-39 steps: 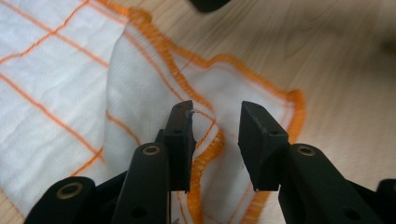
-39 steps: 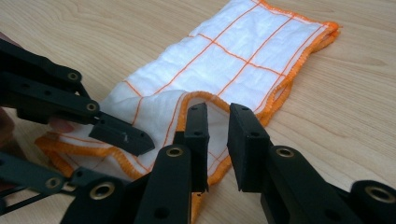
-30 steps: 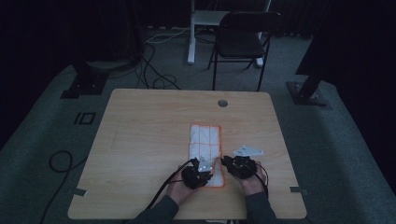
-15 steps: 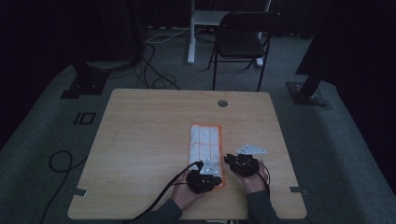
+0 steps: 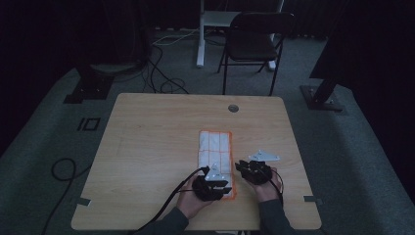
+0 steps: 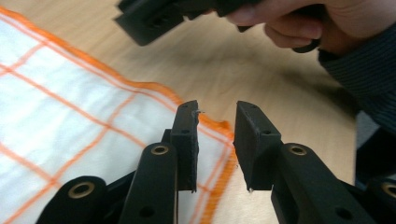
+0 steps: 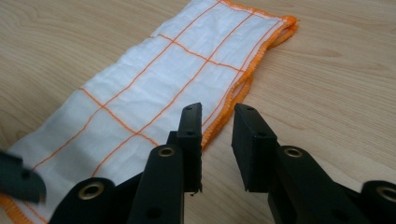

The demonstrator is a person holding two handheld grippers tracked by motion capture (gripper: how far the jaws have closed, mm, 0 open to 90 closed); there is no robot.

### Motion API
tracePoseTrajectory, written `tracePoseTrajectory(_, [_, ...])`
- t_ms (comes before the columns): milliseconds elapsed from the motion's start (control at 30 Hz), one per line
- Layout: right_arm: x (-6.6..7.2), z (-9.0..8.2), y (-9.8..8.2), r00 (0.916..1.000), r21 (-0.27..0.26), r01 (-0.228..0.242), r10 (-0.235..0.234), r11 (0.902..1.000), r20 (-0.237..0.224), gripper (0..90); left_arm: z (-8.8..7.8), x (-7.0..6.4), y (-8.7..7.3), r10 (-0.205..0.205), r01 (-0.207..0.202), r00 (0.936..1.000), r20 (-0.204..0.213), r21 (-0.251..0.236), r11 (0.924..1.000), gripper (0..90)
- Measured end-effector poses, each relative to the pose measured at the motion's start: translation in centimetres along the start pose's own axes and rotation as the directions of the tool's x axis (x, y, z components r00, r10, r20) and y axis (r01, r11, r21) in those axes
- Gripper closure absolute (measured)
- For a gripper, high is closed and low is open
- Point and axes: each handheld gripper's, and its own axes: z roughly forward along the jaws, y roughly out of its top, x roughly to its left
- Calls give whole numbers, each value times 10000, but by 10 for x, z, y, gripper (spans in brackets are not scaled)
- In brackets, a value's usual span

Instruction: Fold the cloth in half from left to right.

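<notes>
Both grippers, left point(image 6: 215, 140) and right point(image 7: 217, 140), stand spread after just opening, nothing pinched. Risk: cloth point(image 5: 214, 149) near the table's front edge gets dragged askew if a jaw snags its hem.

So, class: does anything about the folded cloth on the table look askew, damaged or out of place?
Nothing stands out. The cloth lies flat and folded into a neat strip on the table, its orange hem intact, no spills.

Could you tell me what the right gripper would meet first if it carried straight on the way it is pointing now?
Probably the orange hem of the cloth: the right gripper points, jaws open, at its long edge just ahead, with bare table on the other side.
</notes>
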Motion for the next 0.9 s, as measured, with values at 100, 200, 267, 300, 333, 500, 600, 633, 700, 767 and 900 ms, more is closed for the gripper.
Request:
tracePoseTrajectory(100, [-1,2,1,10000,25,-6,6,10000,29,717,-3,6,-1,-56,54,9997,-226,-91,9999,692])
tracePoseTrajectory(200, [-1,3,1,10000,9,46,-46,10000,26,712,-6,10,-1,-178,172,9992,-351,-165,9997,681])
tracePoseTrajectory(267, [-1,5,1,10000,57,5,-5,10000,23,706,-8,15,-2,-232,223,9984,-523,-179,9996,674])
tracePoseTrajectory(300, [-1,5,1,10000,57,5,-5,10000,23,706,-8,15,-2,-232,223,9984,-523,-179,9996,672])
tracePoseTrajectory(333, [-2,5,1,10000,53,4,-4,10000,19,704,-8,16,-2,-246,234,9980,-584,-219,9995,672])
tracePoseTrajectory(500, [-2,4,1,10000,21,-9,9,10000,2,690,-13,22,-3,-325,294,9957,-872,-359,9989,657])
tracePoseTrajectory(600, [-2,4,1,10000,10,-1,1,10000,23,680,-17,27,-5,-410,360,9928,-1122,-461,9983,653])
tracePoseTrajectory(633, [-2,4,1,10000,11,4,-4,10000,35,676,-17,28,-5,-465,407,9921,-1167,-509,9979,646])
tracePoseTrajectory(700, [-3,4,1,10000,-3,3,-3,10000,62,665,-19,31,-7,-541,471,9899,-1312,-556,9973,633])
tracePoseTrajectory(767, [-3,4,1,10000,-7,2,-2,10000,77,659,-20,34,-8,-652,569,9880,-1399,-624,9964,631])
tracePoseTrajectory(900, [-3,4,1,9999,-9,-11,11,10000,125,643,-25,40,-10,-701,612,9851,-1573,-608,9963,623])
